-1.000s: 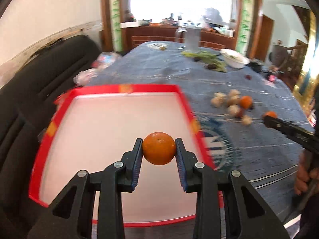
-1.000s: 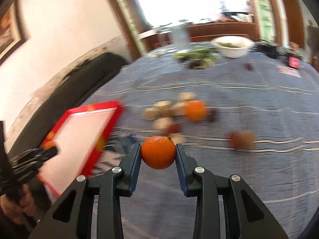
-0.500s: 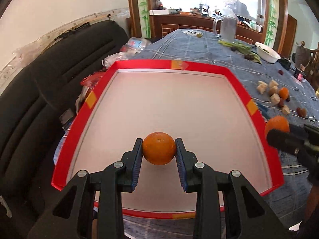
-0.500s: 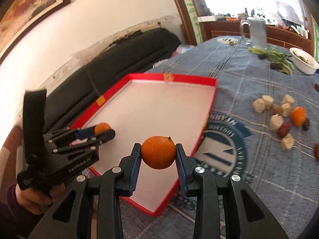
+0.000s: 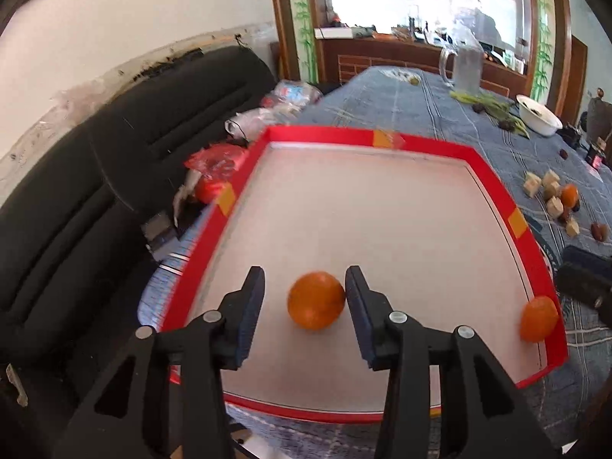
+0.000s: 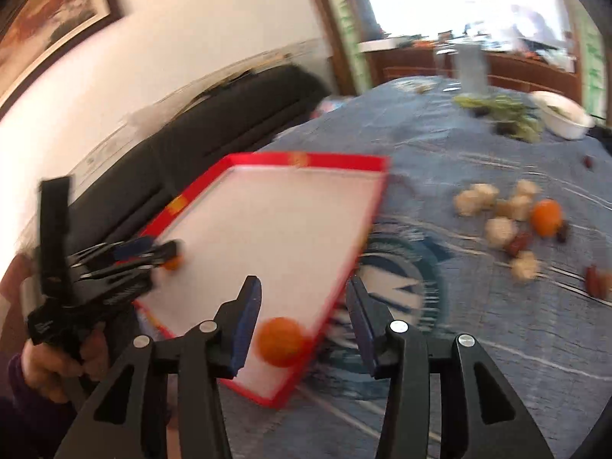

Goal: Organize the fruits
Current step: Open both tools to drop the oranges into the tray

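The left gripper (image 5: 304,300) hangs over the red-rimmed tray with a white floor (image 5: 493,187), and its jaws are opening. A round orange mandarin (image 5: 316,300) is between them on the tray floor; it sits close against the right jaw and well clear of the left one, so nothing pinches it.

The right gripper (image 6: 304,308) is above the near corner of the same tray (image 6: 346,160), and its jaws are also opening. A second orange mandarin (image 6: 280,341), blurred, is between them just beside the red rim; neither jaw presses on it.

On the blue striped cloth of the desk (image 6: 478,344) lies a third mandarin (image 6: 546,217) among pale cubes (image 6: 501,230).
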Motion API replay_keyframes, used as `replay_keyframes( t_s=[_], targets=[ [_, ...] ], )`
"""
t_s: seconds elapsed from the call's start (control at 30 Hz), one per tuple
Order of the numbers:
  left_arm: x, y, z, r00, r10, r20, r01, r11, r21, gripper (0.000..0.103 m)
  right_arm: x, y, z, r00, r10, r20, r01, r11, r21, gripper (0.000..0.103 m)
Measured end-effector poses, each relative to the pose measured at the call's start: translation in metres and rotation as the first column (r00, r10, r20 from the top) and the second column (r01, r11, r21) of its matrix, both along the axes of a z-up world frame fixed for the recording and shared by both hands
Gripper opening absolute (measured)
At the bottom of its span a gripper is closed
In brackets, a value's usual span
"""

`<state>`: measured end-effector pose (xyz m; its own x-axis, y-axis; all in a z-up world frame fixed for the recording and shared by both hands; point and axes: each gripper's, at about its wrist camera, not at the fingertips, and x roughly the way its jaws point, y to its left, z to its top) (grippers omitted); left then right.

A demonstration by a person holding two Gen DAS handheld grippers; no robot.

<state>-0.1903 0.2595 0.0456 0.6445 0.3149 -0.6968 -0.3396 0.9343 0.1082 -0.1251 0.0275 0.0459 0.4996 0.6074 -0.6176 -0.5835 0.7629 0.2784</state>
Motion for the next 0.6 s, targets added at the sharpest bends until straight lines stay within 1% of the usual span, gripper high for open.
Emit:
replay_keyframes(
  t_s=[0.07,0.13,0.2,0.23,0.3,0.33,0.37,0.43,0.47,0.57,0.6],
  targets=[
    [-0.003,0.004,0.005,1.0,0.018,0.021,-0.019,1.0,0.014,0.051,0.004,-0.009,-0.001,0.996,-0.087,0.032,0.089,0.994,-0.068,0.046],
    [-0.005,0.006,0.008,0.999,0.023,0.036,-0.023,1.0,0.018,0.052,0.007,-0.011,-0.004,0.99,-0.13,0.061,0.137,0.981,-0.137,0.046],
    [-0.006,0.005,0.01,0.999,0.017,0.045,-0.018,1.0,0.017,0.053,0.007,-0.008,-0.009,0.988,-0.133,0.08,0.146,0.97,-0.196,0.046],
    [-0.007,0.003,0.011,0.999,0.011,0.05,-0.012,1.0,0.015,0.053,0.005,-0.002,-0.012,0.989,-0.12,0.09,0.138,0.961,-0.238,0.046],
    [-0.008,0.0,0.014,0.998,-0.002,0.058,0.001,1.0,0.017,0.053,-0.001,0.007,-0.017,0.992,-0.083,0.098,0.107,0.954,-0.28,0.046],
    [-0.007,-0.002,0.015,0.998,-0.008,0.06,0.007,1.0,0.019,0.053,-0.005,0.011,-0.018,0.993,-0.063,0.099,0.089,0.954,-0.286,0.046],
    [-0.008,-0.004,0.016,0.998,-0.017,0.065,0.016,1.0,0.02,0.054,-0.01,0.015,-0.019,0.994,-0.04,0.1,0.068,0.954,-0.292,0.043],
    [-0.009,-0.006,0.018,0.997,-0.025,0.074,0.023,0.999,0.021,0.055,-0.018,0.02,-0.018,0.991,-0.029,0.133,0.07,0.947,-0.313,0.042],
    [-0.009,-0.007,0.019,0.997,-0.027,0.078,0.025,0.999,0.022,0.055,-0.021,0.021,-0.017,0.991,-0.018,0.13,0.058,0.95,-0.307,0.042],
    [-0.01,-0.008,0.021,0.996,-0.031,0.089,0.03,0.999,0.019,0.056,-0.024,0.023,-0.014,0.997,0.027,0.072,-0.009,0.969,-0.247,0.042],
    [-0.01,-0.008,0.023,0.995,-0.029,0.091,0.027,0.999,0.017,0.056,-0.027,0.025,-0.013,0.997,0.045,0.066,-0.028,0.971,-0.236,0.042]
  ],
)
